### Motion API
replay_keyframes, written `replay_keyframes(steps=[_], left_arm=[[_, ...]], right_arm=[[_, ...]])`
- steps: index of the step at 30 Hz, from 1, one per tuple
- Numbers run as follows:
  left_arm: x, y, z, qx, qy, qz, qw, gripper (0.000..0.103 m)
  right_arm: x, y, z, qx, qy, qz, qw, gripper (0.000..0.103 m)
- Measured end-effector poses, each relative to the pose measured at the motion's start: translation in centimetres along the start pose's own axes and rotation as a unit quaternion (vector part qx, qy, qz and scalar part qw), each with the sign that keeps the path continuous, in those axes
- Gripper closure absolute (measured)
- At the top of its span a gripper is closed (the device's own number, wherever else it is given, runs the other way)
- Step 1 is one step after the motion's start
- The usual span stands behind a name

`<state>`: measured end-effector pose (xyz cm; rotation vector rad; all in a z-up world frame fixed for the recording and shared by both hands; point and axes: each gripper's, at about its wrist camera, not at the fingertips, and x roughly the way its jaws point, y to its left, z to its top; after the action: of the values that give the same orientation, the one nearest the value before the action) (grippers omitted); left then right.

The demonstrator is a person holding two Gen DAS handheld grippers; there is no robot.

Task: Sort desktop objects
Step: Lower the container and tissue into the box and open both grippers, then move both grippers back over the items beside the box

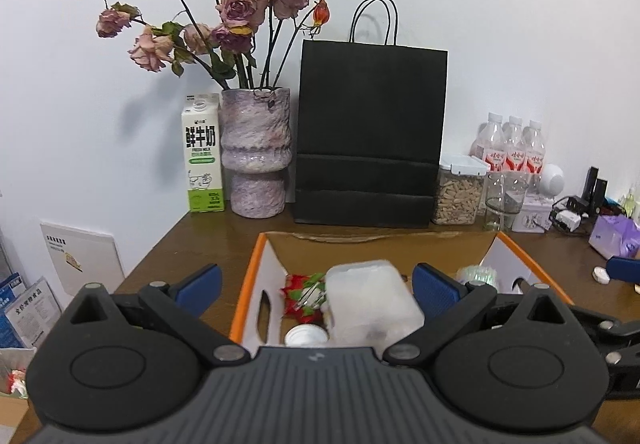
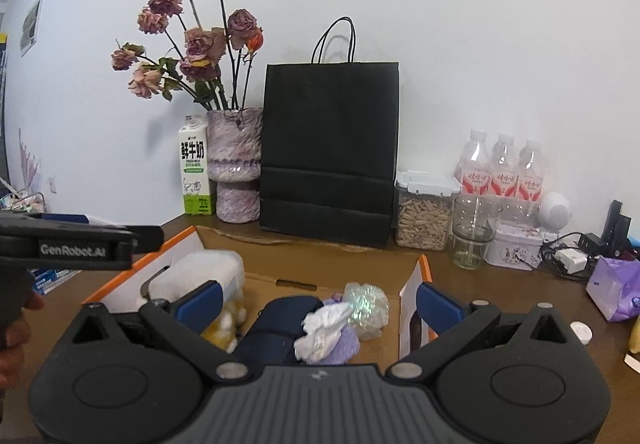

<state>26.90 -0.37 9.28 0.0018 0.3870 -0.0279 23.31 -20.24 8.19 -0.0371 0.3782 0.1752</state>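
Both grippers, left gripper (image 1: pixel 316 286) and right gripper (image 2: pixel 318 302), hang wide-fingered and empty over the cardboard box (image 1: pixel 256 264), where the blurred translucent container (image 1: pixel 370 302) may tumble onto the box's crowded contents.

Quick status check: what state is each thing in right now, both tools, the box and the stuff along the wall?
Left tool: open, over the box.
Right tool: open, empty.
Cardboard box: flaps open, partly filled.
Clear plastic tub: in box, blurred.
Snack jar: lid shut.
Glass: upright, empty.
Milk carton: upright, capped.
Black bag: standing.
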Motion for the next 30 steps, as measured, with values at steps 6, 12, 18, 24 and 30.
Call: replay_keyframes(steps=[6,12,18,24,30], left_arm=[[-2.0,1.0,-1.6,0.001,0.004,0.000,1.0000,0.000],[-3.5,1.9,-3.8,0.008,0.019,-0.002,0.9998,0.000],[-4.0,2.5,-6.2,0.014,0.045,-0.005,0.9989,0.000],[-3.7,3.2,-8.4,0.013,0.076,-0.013,0.9970,0.000],[-3.3,2.3,-9.5,0.020,0.095,-0.037,0.9946,0.000]], right_arm=[[-2.0,0.1,-1.6,0.001,0.011,-0.002,1.000,0.000],[-3.4,0.0,-3.6,-0.006,0.034,-0.009,0.999,0.000],[-4.0,-0.5,-6.2,-0.007,0.069,-0.012,0.997,0.000],[-3.7,-0.5,-8.9,-0.015,0.114,-0.011,0.993,0.000],[-2.6,-1.2,-10.6,-0.004,0.142,-0.020,0.990,0.000]])
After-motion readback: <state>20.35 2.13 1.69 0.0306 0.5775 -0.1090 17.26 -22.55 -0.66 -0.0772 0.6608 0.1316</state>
